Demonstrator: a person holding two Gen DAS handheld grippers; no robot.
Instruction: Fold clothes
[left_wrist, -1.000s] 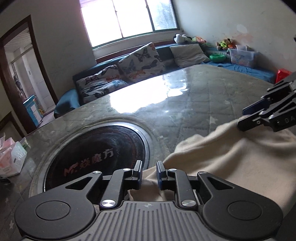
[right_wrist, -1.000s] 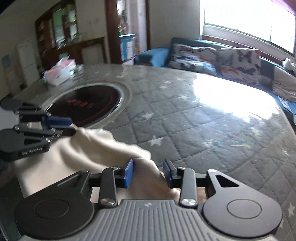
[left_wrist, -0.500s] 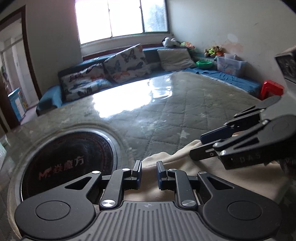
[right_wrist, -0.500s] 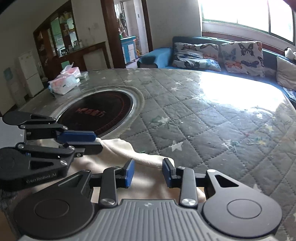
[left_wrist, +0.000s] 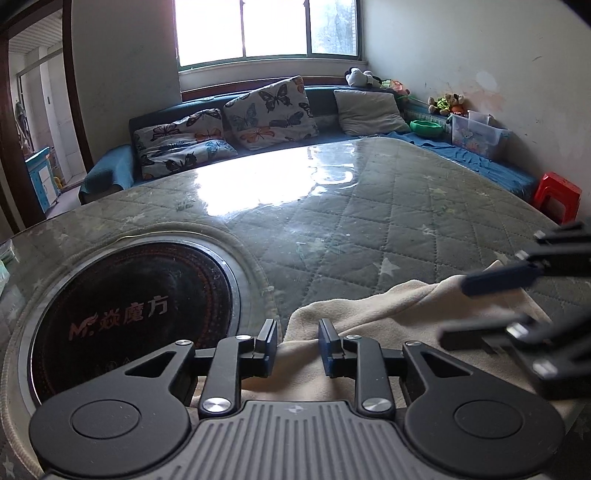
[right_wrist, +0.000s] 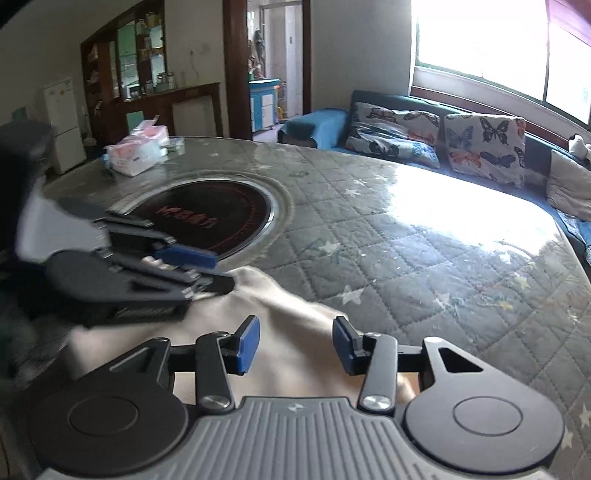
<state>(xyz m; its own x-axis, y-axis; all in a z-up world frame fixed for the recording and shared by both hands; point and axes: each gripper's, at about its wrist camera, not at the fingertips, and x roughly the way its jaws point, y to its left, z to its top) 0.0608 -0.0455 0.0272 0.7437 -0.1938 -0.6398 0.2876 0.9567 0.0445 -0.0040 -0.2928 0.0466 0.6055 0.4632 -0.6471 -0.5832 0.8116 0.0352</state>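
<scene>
Cream garment (left_wrist: 388, 325) on quilted table (left_wrist: 369, 221); left gripper (left_wrist: 297, 345) & right gripper (right_wrist: 295, 349) both parted, holding nothing.

- A black round cooktop (left_wrist: 125, 325), set into the quilted counter (left_wrist: 369, 221), carries red lettering across its glass: a stylised "M" mark with a wing-like flourish, followed by four Chinese characters, the last two reading "魔方".
- From the right wrist view the same red print on the cooktop (right_wrist: 207, 218) is too blurred to read.
- A pink-and-white packet (right_wrist: 136, 149) at the counter's far edge bears small print too small to make out.
</scene>
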